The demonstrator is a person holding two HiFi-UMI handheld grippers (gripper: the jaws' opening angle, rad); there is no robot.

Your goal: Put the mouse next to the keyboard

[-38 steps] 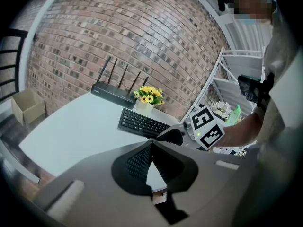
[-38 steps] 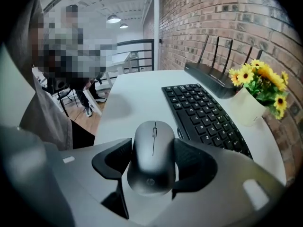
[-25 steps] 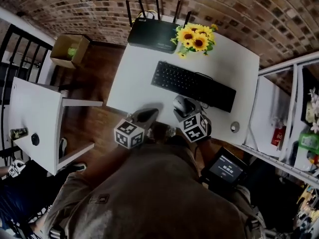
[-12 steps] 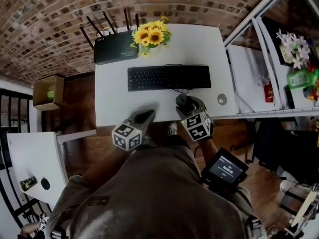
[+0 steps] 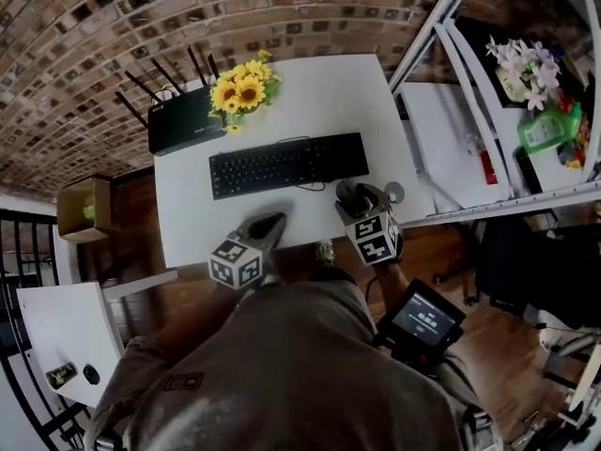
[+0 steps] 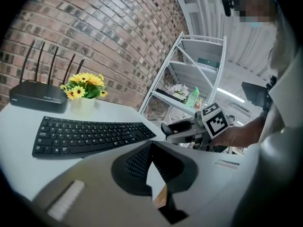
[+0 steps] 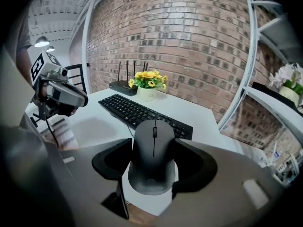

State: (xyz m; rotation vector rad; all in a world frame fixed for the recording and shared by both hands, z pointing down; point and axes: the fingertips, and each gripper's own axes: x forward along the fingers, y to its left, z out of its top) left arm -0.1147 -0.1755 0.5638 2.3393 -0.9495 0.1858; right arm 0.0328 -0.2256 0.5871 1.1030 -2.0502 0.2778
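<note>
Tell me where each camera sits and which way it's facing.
Head view: on the person's head, looking steeply down at the white table and keyboard; torso, left gripper and right gripper show.
Left gripper view: rides the left gripper, facing the shelves over the keyboard; its closed fingers show.
Right gripper view: rides the right gripper, facing the brick wall; its fingers grip the mouse.
Shared: both gripper views show keyboard and sunflowers.

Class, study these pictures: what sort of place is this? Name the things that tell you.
Probably a small office or home workspace: a white desk carries a computer keyboard and a router with antennas, set against a brick wall, with metal shelving beside it.
</note>
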